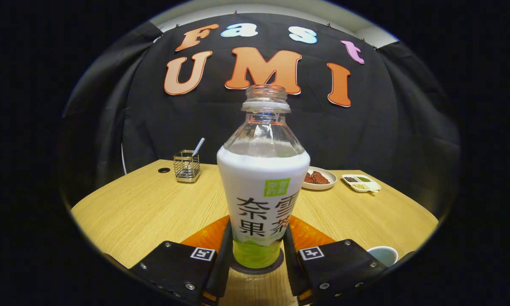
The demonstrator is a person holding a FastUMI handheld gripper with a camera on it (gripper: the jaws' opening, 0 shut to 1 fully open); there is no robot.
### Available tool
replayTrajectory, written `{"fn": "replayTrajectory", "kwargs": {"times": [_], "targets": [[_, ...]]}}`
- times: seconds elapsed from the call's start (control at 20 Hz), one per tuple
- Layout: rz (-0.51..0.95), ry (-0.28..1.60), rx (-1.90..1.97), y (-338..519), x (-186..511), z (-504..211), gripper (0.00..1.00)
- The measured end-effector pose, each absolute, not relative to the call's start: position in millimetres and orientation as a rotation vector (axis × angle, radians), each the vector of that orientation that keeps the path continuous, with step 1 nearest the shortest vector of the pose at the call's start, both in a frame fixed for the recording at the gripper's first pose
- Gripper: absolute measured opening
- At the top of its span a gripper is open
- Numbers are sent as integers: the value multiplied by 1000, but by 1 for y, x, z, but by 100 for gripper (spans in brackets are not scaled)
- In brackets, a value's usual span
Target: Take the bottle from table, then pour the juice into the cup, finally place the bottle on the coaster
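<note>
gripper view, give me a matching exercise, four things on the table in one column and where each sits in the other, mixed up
Things:
1. bottle
2. cup
3. wire holder
4. plate

Places:
A. far side of the table, left of the bottle, with a straw in it
B. upright between the tool's fingers, on the dark coaster
C. near edge of the table, right of the fingers
D. beyond the bottle, to its right, beside a divided dish

Pairs: 1-B, 2-C, 3-A, 4-D
</note>
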State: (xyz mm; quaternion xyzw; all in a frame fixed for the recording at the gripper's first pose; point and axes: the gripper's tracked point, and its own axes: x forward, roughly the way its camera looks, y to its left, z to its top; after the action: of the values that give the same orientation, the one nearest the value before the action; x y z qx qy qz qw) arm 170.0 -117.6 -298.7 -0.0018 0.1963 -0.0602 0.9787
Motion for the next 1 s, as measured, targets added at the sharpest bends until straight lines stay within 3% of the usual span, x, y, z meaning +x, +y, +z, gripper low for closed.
{"fn": "replayTrajectory", "kwargs": {"times": [0.6,1.0], "targets": [[-121,420,13,-113,179,-323,60],[-128,393,71,-111,173,-307,82]]}}
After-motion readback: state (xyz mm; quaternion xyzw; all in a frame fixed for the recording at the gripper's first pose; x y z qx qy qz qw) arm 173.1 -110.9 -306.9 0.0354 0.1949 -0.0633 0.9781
